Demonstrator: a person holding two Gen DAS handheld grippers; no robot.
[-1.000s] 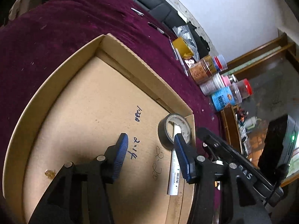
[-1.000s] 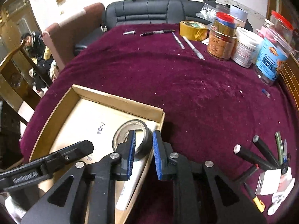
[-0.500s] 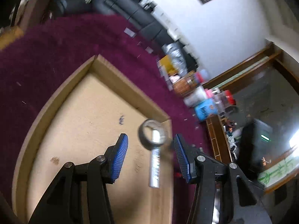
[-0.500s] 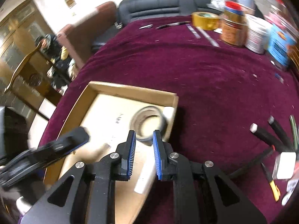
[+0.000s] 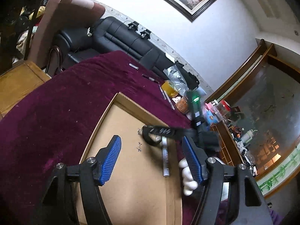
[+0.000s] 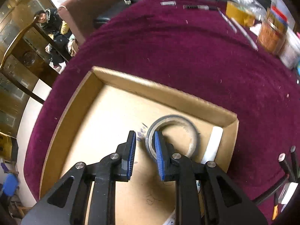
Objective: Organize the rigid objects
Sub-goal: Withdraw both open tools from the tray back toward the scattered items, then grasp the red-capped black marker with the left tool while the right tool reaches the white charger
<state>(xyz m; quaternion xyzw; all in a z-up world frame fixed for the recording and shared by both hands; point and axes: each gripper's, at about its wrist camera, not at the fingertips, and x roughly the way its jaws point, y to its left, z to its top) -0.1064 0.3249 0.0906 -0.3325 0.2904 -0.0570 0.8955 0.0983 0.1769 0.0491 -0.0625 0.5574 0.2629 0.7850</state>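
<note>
From the left wrist view, the left tongs (image 5: 151, 159) are opening, their blue pads standing well apart with nothing clamped between them. They are hovering over the shallow cardboard box (image 5: 131, 108) that is lying on the maroon-clothed worktop (image 5: 56, 103). Beyond the pads, toward 12 o'clock, the roll of tape (image 5: 150, 140) is lying on the box floor, partly covered by the black arm of the right tongs (image 5: 163, 131) crossing above it. A white tube (image 5: 165, 159) is lying just right of the roll, stretching toward 6 o'clock between the two pads but below them, untouched. A white-gloved hand (image 5: 187, 176) is showing behind the right-hand pad. Jars and a yellow tape roll (image 5: 168, 89) are standing at 1 o'clock along the far worktop edge.

From the right wrist view, the right tongs (image 6: 144, 153) are opening slightly, the pads standing narrowly apart and empty. The roll of tape (image 6: 172, 135) is lying at 1 o'clock from the tips, its near rim hidden behind the right-hand pad; whether they are touching is unclear. The white tube (image 6: 213, 142) is lying along the box's (image 6: 75, 103) right wall at 2 o'clock. Dark pens (image 6: 286, 161) are lying on the worktop (image 6: 168, 46) at 3 o'clock.
</note>
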